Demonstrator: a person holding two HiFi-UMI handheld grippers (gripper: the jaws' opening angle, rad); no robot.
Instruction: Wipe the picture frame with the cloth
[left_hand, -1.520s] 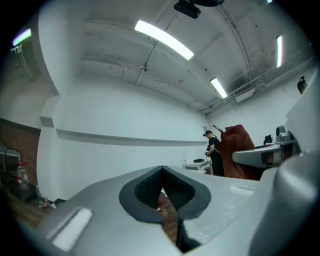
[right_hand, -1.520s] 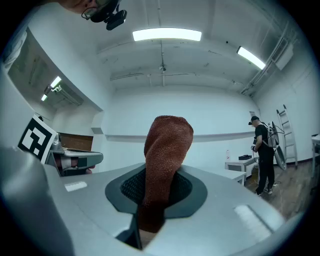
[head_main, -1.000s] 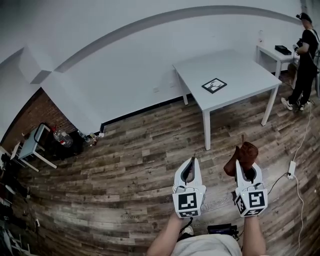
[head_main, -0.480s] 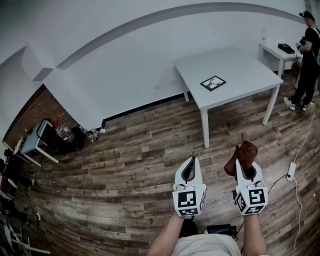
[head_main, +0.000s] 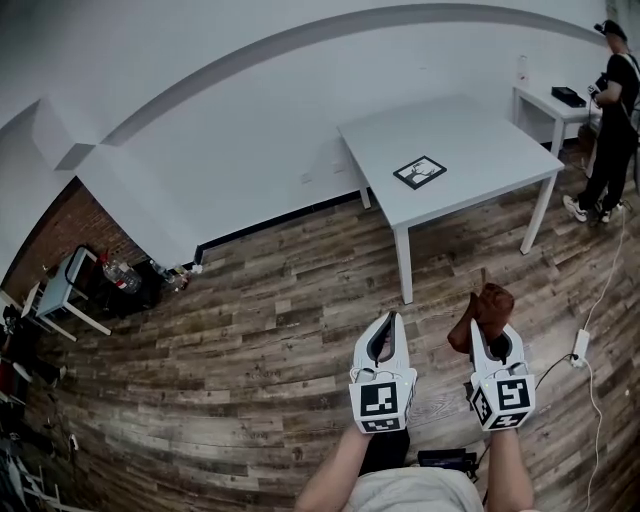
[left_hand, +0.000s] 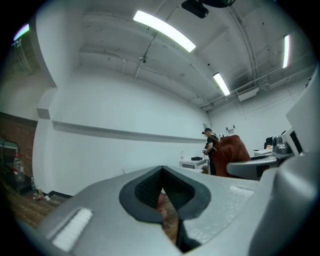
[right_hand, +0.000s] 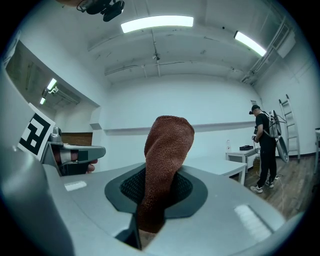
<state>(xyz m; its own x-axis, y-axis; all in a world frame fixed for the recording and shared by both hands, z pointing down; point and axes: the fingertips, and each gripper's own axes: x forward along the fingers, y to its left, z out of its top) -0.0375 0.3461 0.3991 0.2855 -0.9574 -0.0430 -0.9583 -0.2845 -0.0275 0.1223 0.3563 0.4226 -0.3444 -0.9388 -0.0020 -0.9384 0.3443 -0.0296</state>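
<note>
A black picture frame (head_main: 420, 171) lies flat on a white table (head_main: 480, 185) well ahead of both grippers. My right gripper (head_main: 489, 318) is shut on a rust-brown cloth (head_main: 482, 312), which sticks up between its jaws; in the right gripper view the cloth (right_hand: 164, 165) stands upright in the middle. My left gripper (head_main: 386, 325) is held beside it over the wood floor, jaws together with nothing between them. In the left gripper view the brown cloth (left_hand: 233, 155) shows at the right.
A person (head_main: 607, 120) in dark clothes stands at the far right beside a small white table (head_main: 556, 105). A white cable (head_main: 582, 345) trails on the floor at the right. A white wall runs behind the table. Chairs and clutter (head_main: 90, 280) sit at the far left.
The view has shifted slightly; the table and frame now sit a little further left in the head view. Both grippers hold the same pose, the cloth still gripped.
</note>
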